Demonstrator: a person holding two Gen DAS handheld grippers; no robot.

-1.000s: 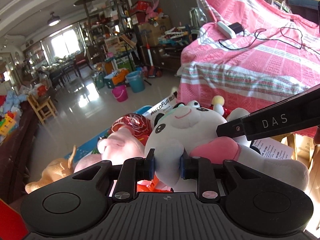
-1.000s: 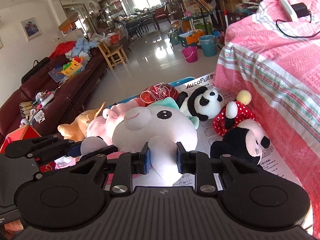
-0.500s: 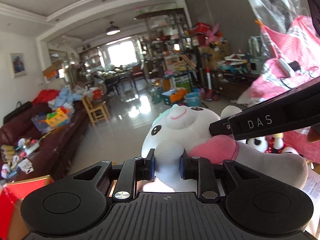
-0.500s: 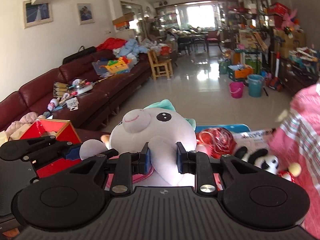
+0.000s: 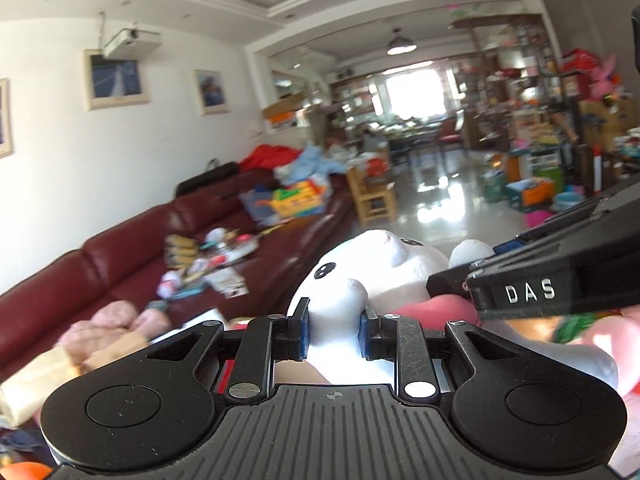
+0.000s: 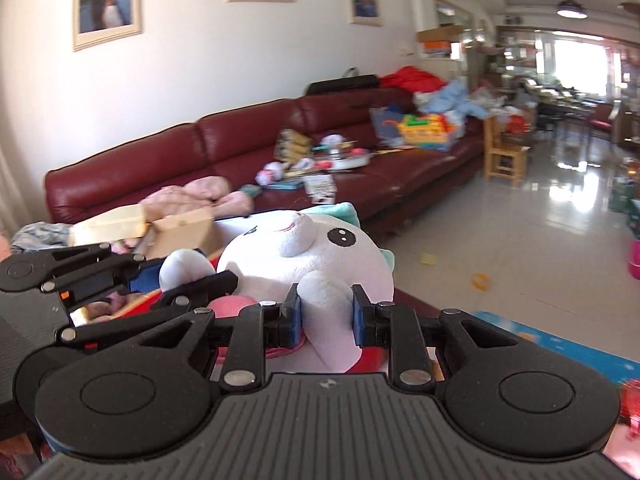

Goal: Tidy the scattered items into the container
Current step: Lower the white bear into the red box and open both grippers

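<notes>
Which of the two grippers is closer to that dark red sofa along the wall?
Left. The left gripper sits on the sofa's side of the white plush toy; the right gripper grips its far side.

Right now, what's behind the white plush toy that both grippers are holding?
Behind the white plush toy stands a dark red sofa strewn with toys and papers, with an open cardboard box on the left. The plush covers the floor right behind it, so what lies there cannot be seen.
</notes>
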